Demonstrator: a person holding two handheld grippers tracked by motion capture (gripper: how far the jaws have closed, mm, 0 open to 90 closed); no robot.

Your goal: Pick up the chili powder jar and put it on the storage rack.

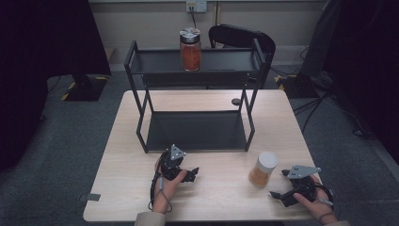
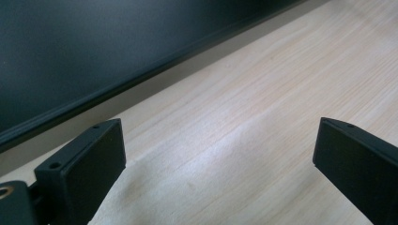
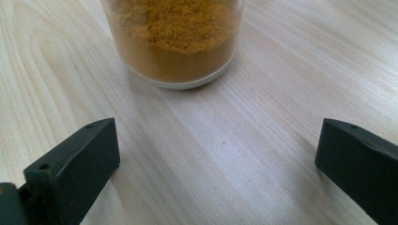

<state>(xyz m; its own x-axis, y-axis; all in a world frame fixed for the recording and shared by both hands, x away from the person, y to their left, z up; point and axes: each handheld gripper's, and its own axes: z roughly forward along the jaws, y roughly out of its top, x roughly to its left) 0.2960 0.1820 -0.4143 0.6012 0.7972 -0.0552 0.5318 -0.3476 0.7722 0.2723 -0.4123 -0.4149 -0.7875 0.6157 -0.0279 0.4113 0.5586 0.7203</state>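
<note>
- Right gripper [image 1: 278,184] low over the pale wooden table [image 1: 141,188] near its front right corner, jaws spread wide and holding nothing; aimed at the small clear jar of yellow-orange powder with a white lid [image 1: 263,169], likely so the jar can slide between the jaws on a straight push forward.
- Seen along the right gripper's own view: same jar [image 3: 176,42] standing upright straight ahead, still apart from both black jaws, centred on the gap between them — a lined-up approach, not yet a grasp.
- Jar placed on bare tabletop, just in front of the black two-tier metal rack [image 1: 197,108], well clear of the rack's legs; free room on both sides for the jaws.
- Left gripper [image 1: 192,173] resting near the table's front left, just before the rack's lower shelf, jaws likewise wide apart and empty; apparently parked out of the way while the other hand works.
- In the left gripper's view: bare wood between the jaws, dark lower shelf edge [image 2: 141,79] running across ahead.
- Taller clear jar of red-orange contents with a metal lid [image 1: 190,49] already standing on the rack's top shelf, hinting at the shelf as the destination for the smaller jar.
- Probable step in hand: closing in on the yellow-powder jar before gripping.
</note>
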